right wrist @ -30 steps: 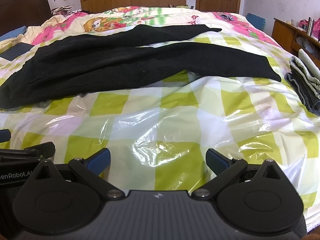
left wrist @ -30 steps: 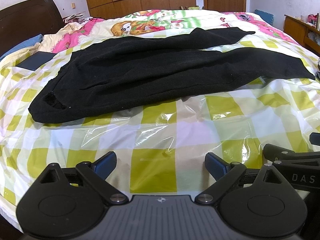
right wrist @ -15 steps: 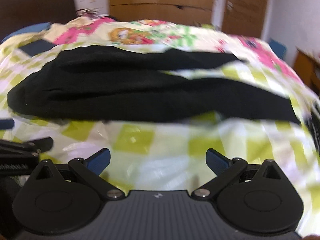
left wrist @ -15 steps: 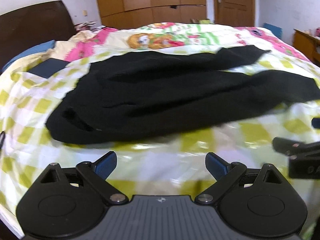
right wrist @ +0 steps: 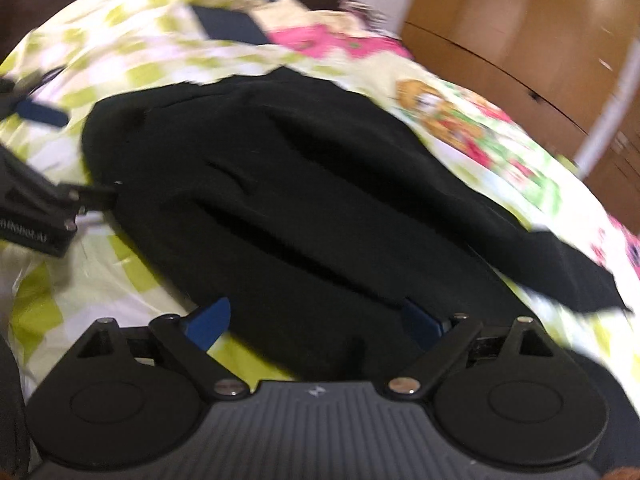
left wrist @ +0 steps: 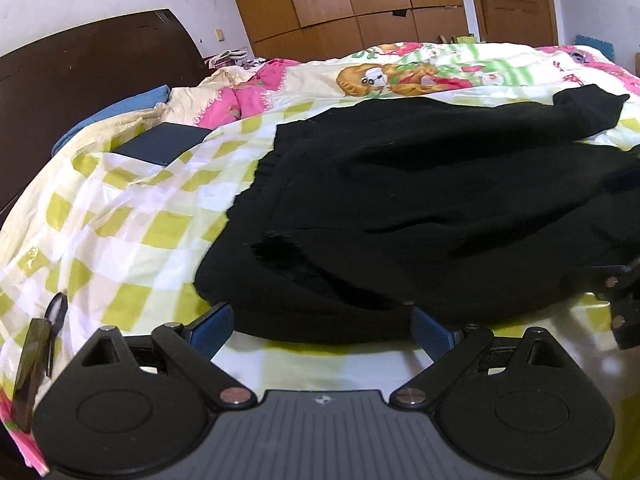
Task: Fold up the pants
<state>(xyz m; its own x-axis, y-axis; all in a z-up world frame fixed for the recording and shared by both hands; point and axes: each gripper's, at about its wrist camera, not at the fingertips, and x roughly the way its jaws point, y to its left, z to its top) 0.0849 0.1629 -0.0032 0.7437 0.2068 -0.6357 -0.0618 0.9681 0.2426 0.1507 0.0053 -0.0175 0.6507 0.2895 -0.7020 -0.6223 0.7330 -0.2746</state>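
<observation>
Here the black pants (left wrist: 440,208) lie spread across the yellow-checked plastic sheet (left wrist: 120,232) covering the bed, waist end toward the near edge, legs running off to the right. The left gripper (left wrist: 320,326) sits at the waistband's near edge, its blue pads spread wide with the cloth's rim between them, not pinched. The right gripper (right wrist: 316,320), blurred and tilted in its own view, is over the dark fabric, jaws closing from wide with cloth between them, not yet pressing. A dark flat book (left wrist: 162,146) rests near the wooden headboard (left wrist: 80,68).
</observation>
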